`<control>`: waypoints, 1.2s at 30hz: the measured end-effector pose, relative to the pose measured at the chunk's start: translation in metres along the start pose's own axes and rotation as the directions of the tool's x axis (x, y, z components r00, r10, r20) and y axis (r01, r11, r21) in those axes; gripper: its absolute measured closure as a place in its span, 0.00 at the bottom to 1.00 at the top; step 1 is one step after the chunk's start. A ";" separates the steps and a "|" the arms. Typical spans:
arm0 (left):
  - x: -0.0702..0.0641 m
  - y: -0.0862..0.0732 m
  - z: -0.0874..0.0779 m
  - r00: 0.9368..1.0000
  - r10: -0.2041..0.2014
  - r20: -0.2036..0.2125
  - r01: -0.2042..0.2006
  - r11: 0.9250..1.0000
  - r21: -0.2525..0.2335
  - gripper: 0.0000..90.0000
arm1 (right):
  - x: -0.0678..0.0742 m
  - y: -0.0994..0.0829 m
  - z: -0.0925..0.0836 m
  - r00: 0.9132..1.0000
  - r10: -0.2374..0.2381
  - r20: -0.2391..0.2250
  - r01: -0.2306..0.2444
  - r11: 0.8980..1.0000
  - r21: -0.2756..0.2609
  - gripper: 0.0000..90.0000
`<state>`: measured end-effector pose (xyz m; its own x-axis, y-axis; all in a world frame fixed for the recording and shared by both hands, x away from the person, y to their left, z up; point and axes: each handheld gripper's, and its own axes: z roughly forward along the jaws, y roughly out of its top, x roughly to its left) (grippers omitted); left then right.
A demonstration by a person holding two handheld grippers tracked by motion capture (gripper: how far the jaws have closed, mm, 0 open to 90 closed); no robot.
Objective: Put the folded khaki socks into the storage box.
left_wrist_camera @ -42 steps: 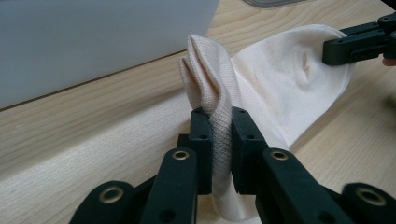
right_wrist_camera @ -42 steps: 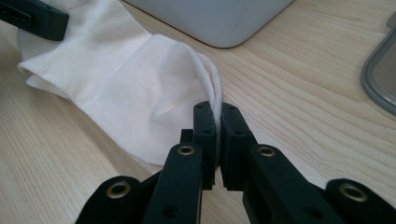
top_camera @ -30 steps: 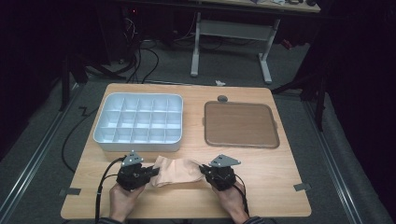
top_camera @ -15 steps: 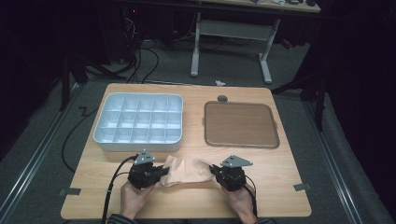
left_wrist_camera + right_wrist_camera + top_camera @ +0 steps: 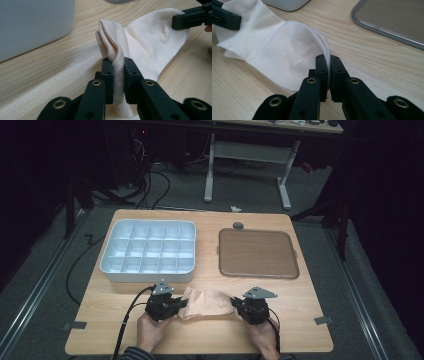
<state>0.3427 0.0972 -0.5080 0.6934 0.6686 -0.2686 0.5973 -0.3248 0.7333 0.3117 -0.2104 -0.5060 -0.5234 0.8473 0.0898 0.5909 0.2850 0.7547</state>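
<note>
Near the table's (image 5: 300, 320) front edge, both claws (image 5: 117, 75) (image 5: 328, 75) pinch 1 plain, unlabelled cream sock (image 5: 207, 302).

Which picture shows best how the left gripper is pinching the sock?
The left gripper view: the sock bunches between the left gripper jaws, close up. The high view shows it small and far off. The right gripper view shows a black jaw at the sock's far end.

Dim room. Grey floor (image 5: 45, 270) with loose cables (image 5: 150, 185); a white-legged desk (image 5: 247, 152) stands beyond the wooden worktop (image 5: 305, 320).
</note>
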 end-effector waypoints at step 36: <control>0.005 -0.020 0.018 0.974 0.070 -0.214 -0.076 0.997 -0.020 0.55 | -0.008 -0.015 0.021 0.998 -0.001 0.070 -0.001 1.000 0.020 0.70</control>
<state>0.3410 0.0951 -0.5350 0.6314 0.7717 -0.0768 0.5345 -0.3613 0.7640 0.3197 -0.2119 -0.5311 -0.4797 0.8763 0.0437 0.6032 0.2933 0.7417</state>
